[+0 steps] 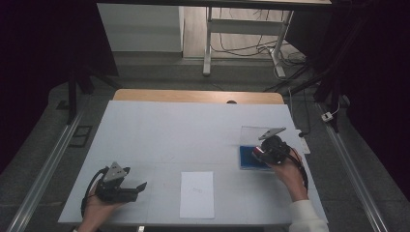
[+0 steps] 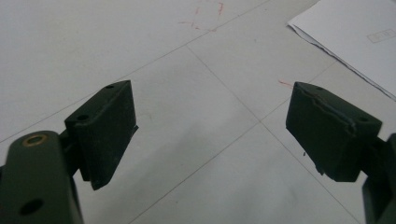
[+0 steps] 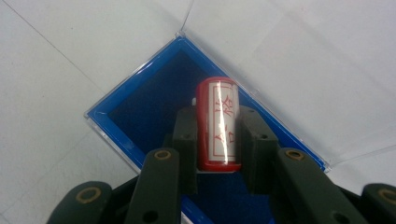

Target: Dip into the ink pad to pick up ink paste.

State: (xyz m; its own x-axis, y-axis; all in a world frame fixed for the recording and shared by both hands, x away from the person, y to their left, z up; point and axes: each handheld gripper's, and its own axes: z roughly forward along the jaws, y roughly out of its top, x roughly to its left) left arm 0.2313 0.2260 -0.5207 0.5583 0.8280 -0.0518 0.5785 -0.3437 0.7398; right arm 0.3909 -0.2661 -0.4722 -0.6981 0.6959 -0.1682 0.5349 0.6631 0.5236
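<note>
White table [image 1: 159, 130] | red stamp [image 3: 218, 122] clamped between right gripper [image 3: 218, 140] fingers, over blue box [image 3: 140, 100] | left gripper [image 2: 210, 133] fingers apart

high view looks down on the table [image 1: 159, 130]; gripper views skim it closely.

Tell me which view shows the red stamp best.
The right gripper view: the red stamp sits large between the right gripper's jaws, its red characters legible, above the blue ink pad case. The high view shows it as a small red spot. The left gripper view faces bare table.
</note>
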